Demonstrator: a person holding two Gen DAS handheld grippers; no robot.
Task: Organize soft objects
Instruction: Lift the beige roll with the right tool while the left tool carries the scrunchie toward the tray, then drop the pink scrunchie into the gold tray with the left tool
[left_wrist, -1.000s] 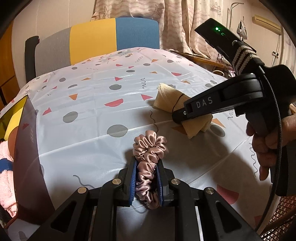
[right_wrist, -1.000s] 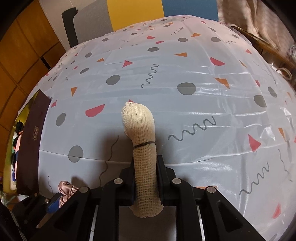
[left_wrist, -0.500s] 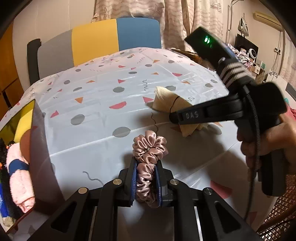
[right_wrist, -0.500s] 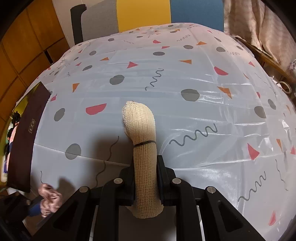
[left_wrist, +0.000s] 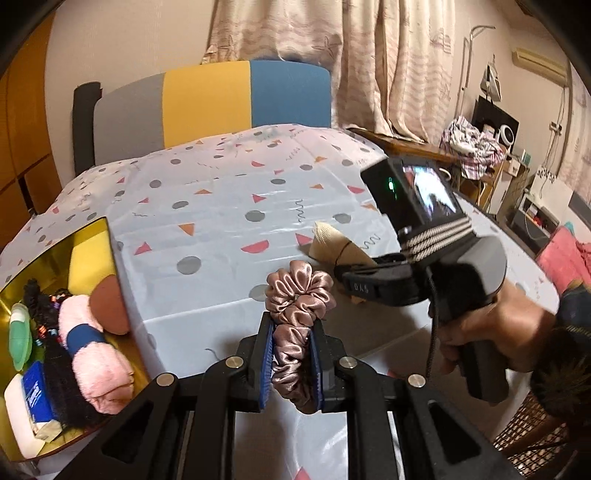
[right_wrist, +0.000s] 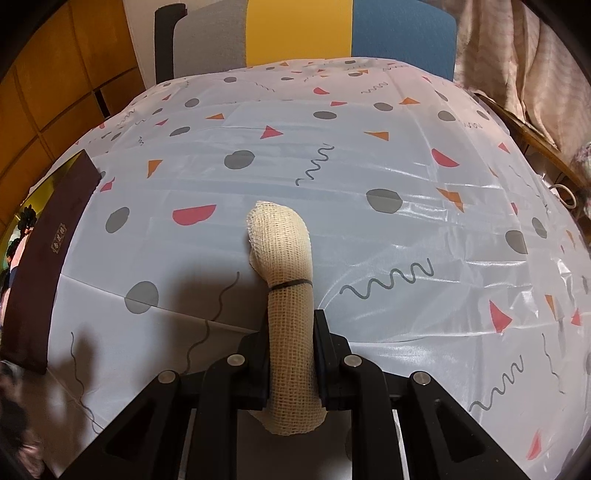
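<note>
A dusty-pink satin scrunchie (left_wrist: 297, 306) is clamped in my left gripper (left_wrist: 291, 334), which is shut on it and holds it clear above the patterned tablecloth (left_wrist: 207, 221). A beige mesh cloth roll (right_wrist: 284, 266), tied with a thin black band, is pinched in my right gripper (right_wrist: 291, 325), shut on it just over the cloth surface. In the left wrist view the right gripper (left_wrist: 345, 275) with the beige roll (left_wrist: 332, 245) sits to the right of the scrunchie, held by a person's hand (left_wrist: 491, 332).
A gold-lined box (left_wrist: 88, 236) at the table's left edge holds a pink rolled towel (left_wrist: 94, 354), a green item, dark hair ties and a blue-labelled pack. Its dark brown wall (right_wrist: 40, 258) shows in the right wrist view. A grey, yellow and blue chair back (left_wrist: 207, 103) stands behind the table.
My left gripper has risen with the scrunchie, lifting it off the tablecloth, and the box at left has come more into view. The right gripper has barely moved, only rolling a little.
</note>
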